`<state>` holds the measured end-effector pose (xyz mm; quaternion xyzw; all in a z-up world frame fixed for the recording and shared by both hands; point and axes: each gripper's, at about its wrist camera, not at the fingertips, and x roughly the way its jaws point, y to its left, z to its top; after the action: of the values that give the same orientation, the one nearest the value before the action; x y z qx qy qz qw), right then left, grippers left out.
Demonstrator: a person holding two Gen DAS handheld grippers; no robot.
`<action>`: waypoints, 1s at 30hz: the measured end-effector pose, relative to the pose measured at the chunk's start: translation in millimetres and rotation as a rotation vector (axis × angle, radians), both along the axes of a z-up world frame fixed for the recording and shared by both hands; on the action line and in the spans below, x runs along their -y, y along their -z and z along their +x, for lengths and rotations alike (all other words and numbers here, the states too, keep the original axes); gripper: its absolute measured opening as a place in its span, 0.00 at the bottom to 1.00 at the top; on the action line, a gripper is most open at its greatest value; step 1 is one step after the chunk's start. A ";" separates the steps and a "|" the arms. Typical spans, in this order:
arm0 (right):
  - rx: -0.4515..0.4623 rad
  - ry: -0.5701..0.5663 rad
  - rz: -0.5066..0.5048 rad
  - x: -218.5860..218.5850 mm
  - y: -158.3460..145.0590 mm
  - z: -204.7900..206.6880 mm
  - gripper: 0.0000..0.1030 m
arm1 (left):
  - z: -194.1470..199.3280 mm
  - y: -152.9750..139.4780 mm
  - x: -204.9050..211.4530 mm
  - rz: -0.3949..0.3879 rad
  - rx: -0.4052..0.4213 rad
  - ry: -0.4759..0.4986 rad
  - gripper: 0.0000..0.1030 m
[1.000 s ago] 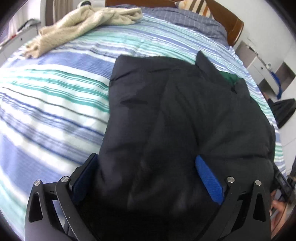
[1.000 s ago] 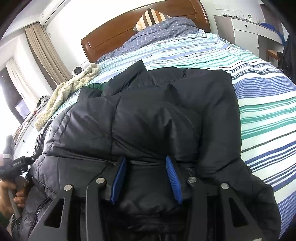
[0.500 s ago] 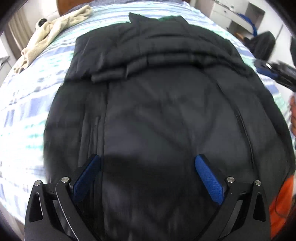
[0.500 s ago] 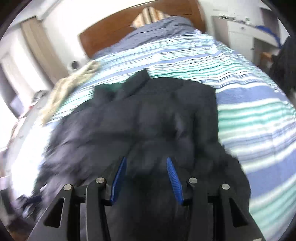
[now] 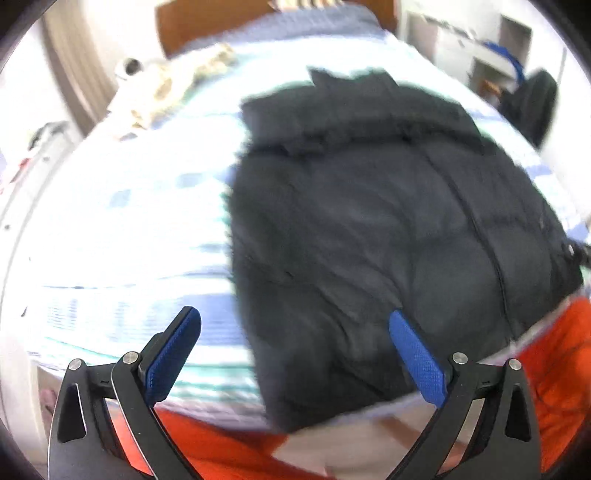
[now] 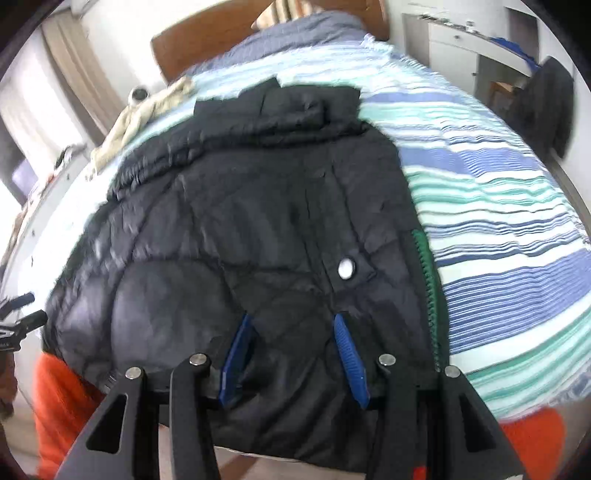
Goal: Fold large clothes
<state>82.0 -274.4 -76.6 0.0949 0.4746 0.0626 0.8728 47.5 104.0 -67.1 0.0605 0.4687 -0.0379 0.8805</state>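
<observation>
**newbie:** How far along is the fold?

**regular:** Early, I'd say. The puffy black quilted jacket [image 6: 258, 236] lies spread across the striped blue-and-green bed [image 6: 509, 229], collar toward the wooden headboard [image 6: 207, 40], hem at the bed's near edge. Left claw [image 5: 295, 354] is spread wide and empty; right claw [image 6: 293, 354] sits partly open above the hem, pinching nothing. The body folds look still undone.

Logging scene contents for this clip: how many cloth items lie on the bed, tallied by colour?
Black padded puffer jacket: 1
Cream fleecy garment near the headboard: 1
Striped blue, green and white bedcover: 1
Grey-blue checked quilt: 1
Striped pillow: 1
Total: 5
</observation>
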 end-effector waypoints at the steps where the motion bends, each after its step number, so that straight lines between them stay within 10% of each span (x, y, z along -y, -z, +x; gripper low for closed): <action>1: 0.028 -0.030 -0.021 -4.0 -7.8 1.9 0.47 | 3.5 -5.2 -4.6 -0.013 0.022 -0.011 0.99; 5: 0.099 -0.076 -0.124 -18.8 -22.6 17.3 0.47 | 27.8 -2.2 4.1 -0.126 0.068 -0.020 0.99; 10: 0.135 -0.058 0.024 -22.8 -5.6 27.2 0.47 | 57.7 31.1 28.0 -0.252 0.133 -0.048 0.99; 19: 0.162 0.012 0.059 4.8 69.6 39.9 0.47 | 90.2 89.8 30.5 -0.228 0.140 -0.089 0.99; 30: 0.231 0.011 0.046 -1.7 76.4 34.8 0.47 | 85.0 90.6 39.2 -0.185 0.145 -0.081 0.99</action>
<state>116.8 -272.7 -153.0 0.1096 0.3690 0.0794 0.9195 132.5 64.8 -157.7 -0.0372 0.4001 -0.0409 0.9148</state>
